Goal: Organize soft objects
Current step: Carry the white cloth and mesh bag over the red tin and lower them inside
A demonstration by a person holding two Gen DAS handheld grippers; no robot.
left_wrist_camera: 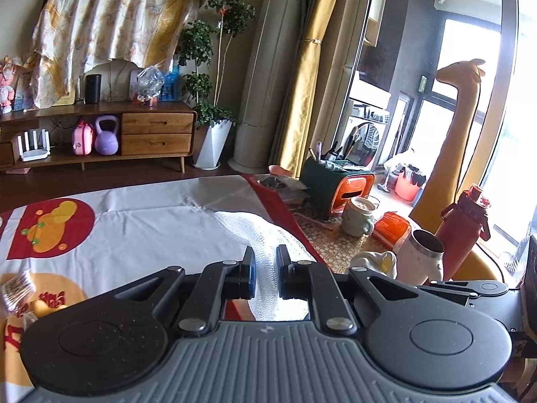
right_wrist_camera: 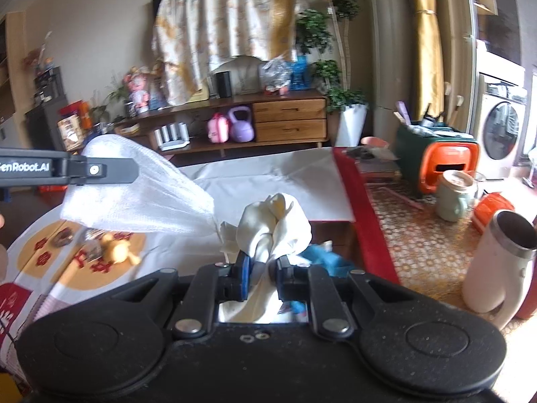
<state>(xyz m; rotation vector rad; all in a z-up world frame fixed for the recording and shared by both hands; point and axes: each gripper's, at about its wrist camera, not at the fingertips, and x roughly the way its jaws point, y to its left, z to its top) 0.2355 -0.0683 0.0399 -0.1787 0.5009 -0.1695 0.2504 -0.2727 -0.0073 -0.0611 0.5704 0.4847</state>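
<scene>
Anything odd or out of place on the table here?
Mostly no. The white mesh cloth is stretched taut between the left gripper and the cream cloth bunched in the right gripper, as if snagged together.

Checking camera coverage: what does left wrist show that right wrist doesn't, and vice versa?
Left wrist only: giraffe plush, red bottle.

Right wrist only: left hand-held gripper seen from the side, clamping the white mesh cloth; blue cloth; washing machine.

Both: each hand-held gripper shut on fabric, the right hand-held gripper on the cream cloth; purple kettlebell; white tumbler.
</scene>
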